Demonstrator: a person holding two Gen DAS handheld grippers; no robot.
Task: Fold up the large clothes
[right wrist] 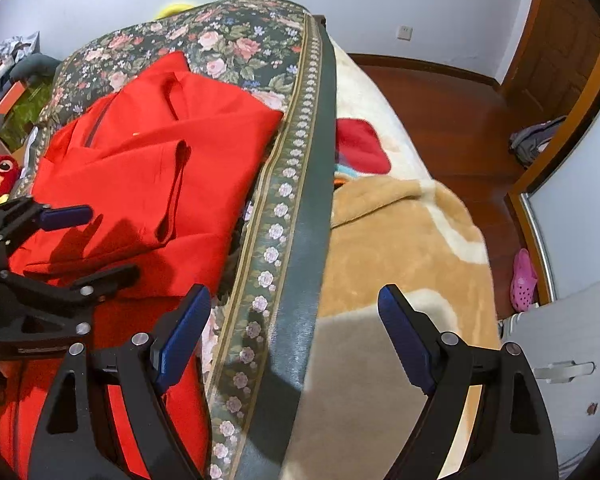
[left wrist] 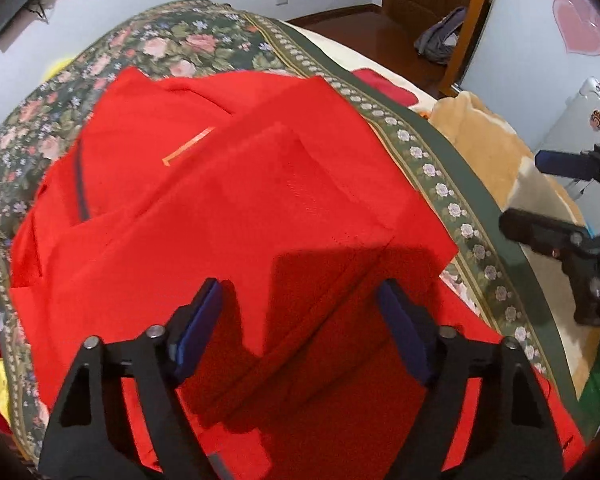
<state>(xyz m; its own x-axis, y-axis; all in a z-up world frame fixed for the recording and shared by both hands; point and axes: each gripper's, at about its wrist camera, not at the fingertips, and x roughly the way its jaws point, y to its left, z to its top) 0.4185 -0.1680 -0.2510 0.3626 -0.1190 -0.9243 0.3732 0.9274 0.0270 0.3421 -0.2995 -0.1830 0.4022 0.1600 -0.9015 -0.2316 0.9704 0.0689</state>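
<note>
both claws released: left claw [left wrist: 300, 304] over red garment [left wrist: 220, 200]; right claw [right wrist: 296, 312] over floral bedspread [right wrist: 276, 232]

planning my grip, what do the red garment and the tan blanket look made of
Red garment: apparently a thin, matte woven cloth; it creases sharply and lies flat. Tan blanket: probably plush fleece, with a fuzzy, soft-edged nap.

Matt red cloth garment [left wrist: 228, 216], glossy wood floor [right wrist: 452, 120]
</note>
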